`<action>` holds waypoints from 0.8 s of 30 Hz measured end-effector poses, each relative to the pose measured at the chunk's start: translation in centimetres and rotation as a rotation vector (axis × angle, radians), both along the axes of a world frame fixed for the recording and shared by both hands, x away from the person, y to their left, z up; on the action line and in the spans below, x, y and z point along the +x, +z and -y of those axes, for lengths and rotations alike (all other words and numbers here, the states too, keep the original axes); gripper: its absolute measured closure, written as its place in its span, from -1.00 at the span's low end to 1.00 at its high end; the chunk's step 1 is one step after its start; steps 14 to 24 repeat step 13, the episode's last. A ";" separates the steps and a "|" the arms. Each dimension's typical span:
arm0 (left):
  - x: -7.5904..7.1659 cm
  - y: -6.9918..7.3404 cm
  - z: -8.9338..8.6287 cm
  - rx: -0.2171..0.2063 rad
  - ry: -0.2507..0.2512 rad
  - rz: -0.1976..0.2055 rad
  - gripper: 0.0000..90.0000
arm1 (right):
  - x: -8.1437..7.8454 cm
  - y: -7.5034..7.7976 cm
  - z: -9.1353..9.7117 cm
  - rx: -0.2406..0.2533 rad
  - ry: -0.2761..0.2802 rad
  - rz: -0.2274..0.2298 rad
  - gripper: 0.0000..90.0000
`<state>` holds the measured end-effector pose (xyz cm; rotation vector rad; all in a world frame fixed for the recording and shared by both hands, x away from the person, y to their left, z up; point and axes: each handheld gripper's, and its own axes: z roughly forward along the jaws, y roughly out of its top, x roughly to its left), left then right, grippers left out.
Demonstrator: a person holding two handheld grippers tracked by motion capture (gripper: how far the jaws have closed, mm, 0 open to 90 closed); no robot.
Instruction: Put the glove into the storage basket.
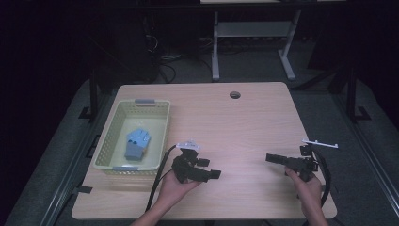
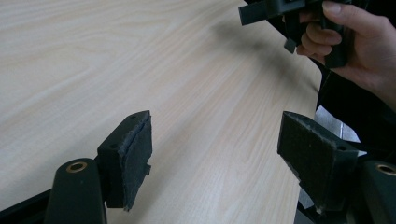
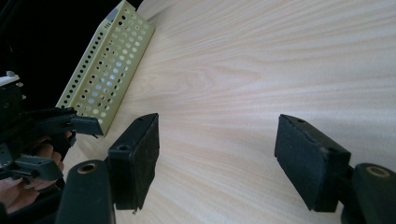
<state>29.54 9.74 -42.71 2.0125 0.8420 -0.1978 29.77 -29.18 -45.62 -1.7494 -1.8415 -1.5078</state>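
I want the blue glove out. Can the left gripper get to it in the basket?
Probably yes. The left gripper has its jaws open with nothing between them, and the basket next to it is open on top. The blue glove lies alone inside; only the basket wall must be cleared.

Basket [image 3: 109,70]: far end cut by frame edge, contents hidden behind its wall | my right hand [image 2: 355,46]: cropped at frame edge | blue item [image 1: 137,142]: too small to identify

The table [image 1: 244,122] is pale matt wood-grain. The basket [image 1: 109,141] at left is perforated yellowish plastic; the blue glove [image 1: 137,143] inside looks like cloth. Gripper pads [image 2: 140,158] are rough black foam.
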 end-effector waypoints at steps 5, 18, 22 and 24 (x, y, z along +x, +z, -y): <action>-0.6 -0.4 0.0 -0.004 -0.003 0.013 -0.42 | -1.0 -0.3 0.3 0.017 0.005 0.012 -0.33; -1.7 -1.0 0.1 -0.028 -0.026 0.016 -0.44 | -2.8 -1.0 1.0 -0.017 -0.001 0.033 -0.37; -1.7 -1.0 0.1 -0.028 -0.026 0.016 -0.44 | -2.8 -1.0 1.0 -0.017 -0.001 0.033 -0.37; -1.7 -1.0 0.1 -0.028 -0.026 0.016 -0.44 | -2.8 -1.0 1.0 -0.017 -0.001 0.033 -0.37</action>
